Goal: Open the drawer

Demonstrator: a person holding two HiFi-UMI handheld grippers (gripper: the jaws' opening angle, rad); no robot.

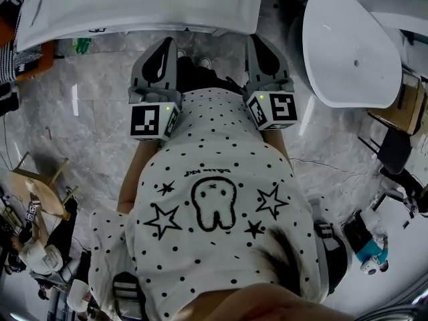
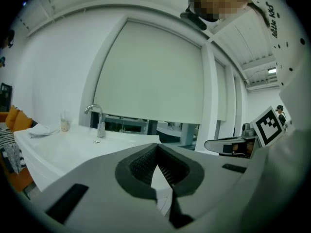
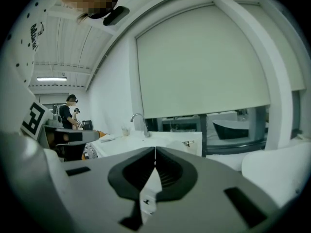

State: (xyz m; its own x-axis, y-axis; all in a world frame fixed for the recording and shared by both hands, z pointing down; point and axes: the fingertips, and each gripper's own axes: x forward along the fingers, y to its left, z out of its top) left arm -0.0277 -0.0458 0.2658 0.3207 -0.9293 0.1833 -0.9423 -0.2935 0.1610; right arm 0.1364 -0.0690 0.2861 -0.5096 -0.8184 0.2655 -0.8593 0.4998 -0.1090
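**Drawer to be found before the closed jaws are opened**

Both grippers are held side by side at the top centre of the head view, above the dotted shirt (image 1: 221,152) that fills the lower half. The left gripper (image 1: 165,45) is seen with its jaws pressed together tip to tip, nothing between them. The right gripper (image 1: 262,49) is closed likewise and empty. Both are pointed towards the white counter (image 1: 134,5) along the upper edge of the frame.

No drawer front or handle can be made out in any view. In the left gripper view only the counter's top is shown, at the lower left, with a tap (image 2: 98,118) and a small glass (image 2: 64,122) on it; the face below is cut off. The drawer is judged to lie in that counter's front, though this cannot be confirmed.

The step in hand is judged to be the approach, with the task hardly begun. It would be done well if the grippers were tilted lower so that the counter's face is brought into view, one pair of jaws were opened before the handle is reached, the handle were closed on squarely, and the pull were kept straight along the drawer's run
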